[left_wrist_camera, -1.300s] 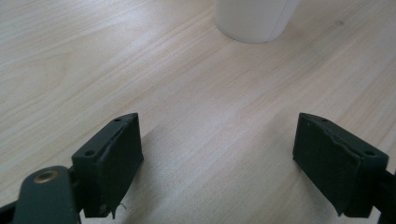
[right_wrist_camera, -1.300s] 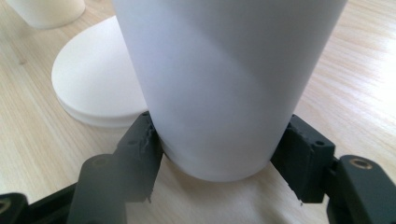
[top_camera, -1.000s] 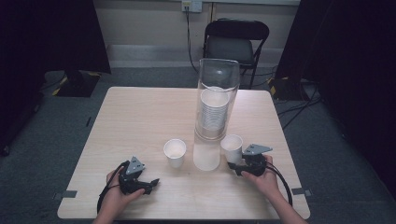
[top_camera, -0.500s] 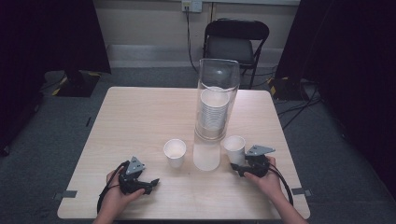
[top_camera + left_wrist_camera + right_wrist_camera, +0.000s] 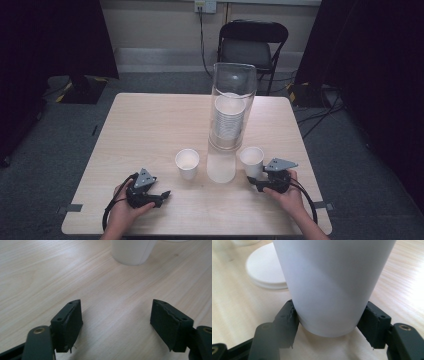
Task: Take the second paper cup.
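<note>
Mid-frame on the table (image 5: pixel 150 125), a tall clear cylinder (image 5: pixel 231 115) stacked with cups. Lower centre — a paper cup (image 5: pixel 187 163). Lower right — right gripper (image 5: pixel 252 181) clamped round a second cup (image 5: pixel 252 160). Lower left, left gripper (image 5: pixel 164 195) spread, holding nothing.

The high view looks forward and down from above my side of the counter (image 5: pixel 150 125), taking in the whole top with the tall clear cylinder (image 5: pixel 231 107) at centre. My left claw (image 5: pixel 116 322) camera skims low over the counter toward a white cup (image 5: pixel 132 251) left of that cylinder. My right claw (image 5: pixel 328 325) camera sits hard against another cup (image 5: pixel 329 285), right of the cylinder; the high view shares both cups.
</note>
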`<state>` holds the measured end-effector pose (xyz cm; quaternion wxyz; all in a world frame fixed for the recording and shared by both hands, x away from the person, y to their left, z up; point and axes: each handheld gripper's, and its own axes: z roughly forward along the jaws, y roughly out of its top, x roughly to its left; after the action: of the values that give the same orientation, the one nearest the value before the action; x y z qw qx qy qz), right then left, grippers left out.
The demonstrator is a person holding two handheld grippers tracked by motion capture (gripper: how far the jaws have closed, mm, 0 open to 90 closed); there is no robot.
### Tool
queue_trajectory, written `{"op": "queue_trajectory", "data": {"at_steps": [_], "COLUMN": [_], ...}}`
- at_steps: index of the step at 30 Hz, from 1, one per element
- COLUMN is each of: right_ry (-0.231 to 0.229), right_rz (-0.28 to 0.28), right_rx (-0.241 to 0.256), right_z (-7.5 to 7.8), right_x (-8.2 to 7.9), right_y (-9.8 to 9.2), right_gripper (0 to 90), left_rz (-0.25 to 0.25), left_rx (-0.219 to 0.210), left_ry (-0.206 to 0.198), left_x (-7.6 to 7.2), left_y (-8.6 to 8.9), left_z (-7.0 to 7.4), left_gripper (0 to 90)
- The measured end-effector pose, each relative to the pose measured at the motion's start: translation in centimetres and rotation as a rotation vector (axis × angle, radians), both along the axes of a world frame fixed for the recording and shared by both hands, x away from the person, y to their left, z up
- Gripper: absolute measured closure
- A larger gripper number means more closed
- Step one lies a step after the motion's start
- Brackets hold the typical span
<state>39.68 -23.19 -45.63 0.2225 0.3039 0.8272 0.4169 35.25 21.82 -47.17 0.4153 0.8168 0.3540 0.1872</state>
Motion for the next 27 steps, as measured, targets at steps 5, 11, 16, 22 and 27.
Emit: {"op": "queue_trajectory", "data": {"at_steps": [5,11,16,22,27], "right_ry": [-0.003,-0.031,-0.034,-0.064,-0.1], "right_rz": [0.074,0.138,0.185,0.289,0.352], "right_rx": [-0.003,-0.02,-0.023,-0.051,-0.087], "right_z": [-0.1,-0.2,-0.3,-0.4,-0.5], "right_x": [-1.3,-2.1,-2.4,-2.9,-3.2], "right_y": [0.7,2.2,3.2,5.2,5.9], "right_gripper": [37.1,37.1,37.0,37.0,36.9], "left_rz": [-0.027,-0.115,-0.162,-0.198,-0.213], "left_rx": [-0.035,-0.105,-0.102,-0.156,-0.22], "left_ry": [0.002,-0.034,-0.005,0.051,0.121], "left_x": [-0.4,-1.7,-2.3,-2.7,-2.3], "left_y": [-0.9,-3.6,-5.3,-7.3,-8.0], "left_z": [1.4,4.8,5.7,6.8,7.7], "left_gripper": [23.5,26.8,29.0,36.2,42.0]}}
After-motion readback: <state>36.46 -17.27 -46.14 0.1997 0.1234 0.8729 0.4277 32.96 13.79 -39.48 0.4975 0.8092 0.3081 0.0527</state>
